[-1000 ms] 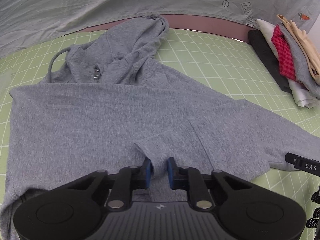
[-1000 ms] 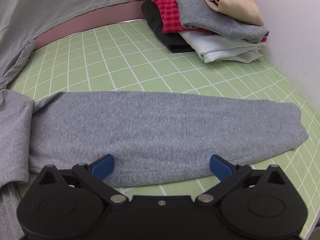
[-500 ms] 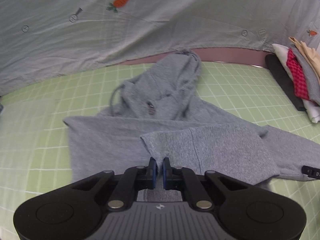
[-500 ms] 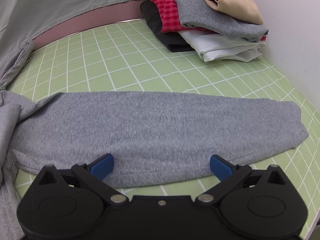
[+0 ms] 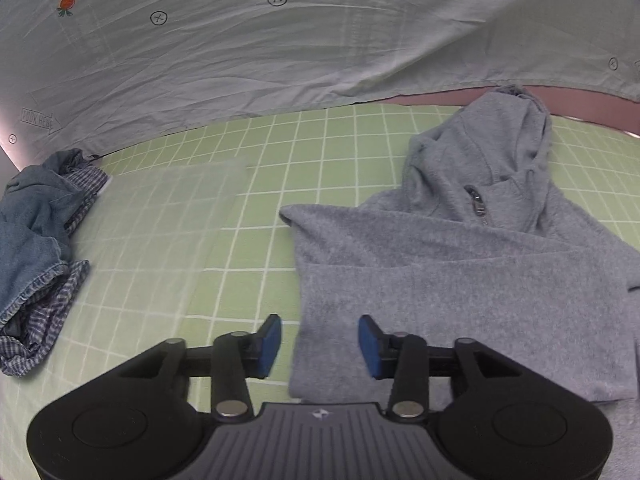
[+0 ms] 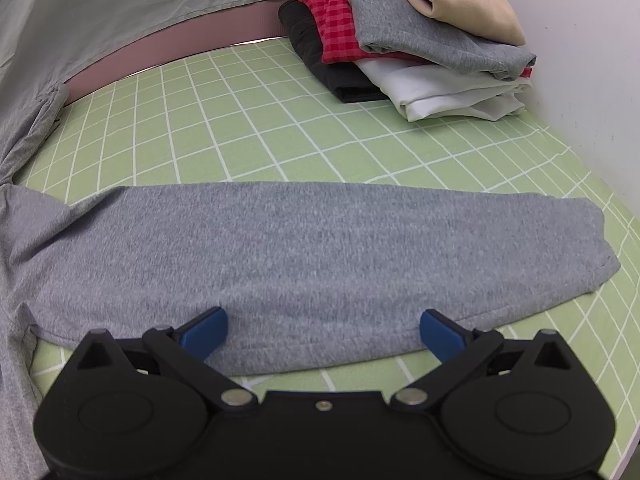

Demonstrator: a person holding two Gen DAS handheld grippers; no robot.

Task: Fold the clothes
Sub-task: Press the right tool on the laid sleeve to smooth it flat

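Note:
A grey hoodie (image 5: 480,280) lies on the green grid mat (image 5: 248,216), hood toward the back, with its left sleeve folded across the body. My left gripper (image 5: 319,346) hovers over the folded edge at the hoodie's left side; its jaws are opening, the blue pads stand apart, and the cloth lies below them, unpinched. In the right wrist view the hoodie's other sleeve (image 6: 320,256) stretches flat across the mat. My right gripper (image 6: 322,330) is open wide over that sleeve's near edge, holding nothing.
A crumpled denim and checked garment (image 5: 36,248) lies at the mat's left. A stack of folded clothes (image 6: 412,40) sits at the back right by a white wall (image 6: 580,40). A pale printed sheet (image 5: 280,48) hangs behind.
My left gripper, shut on the sleeve, carried it across the hoodie body and has now let go with its jaws apart. The right gripper has stayed put.

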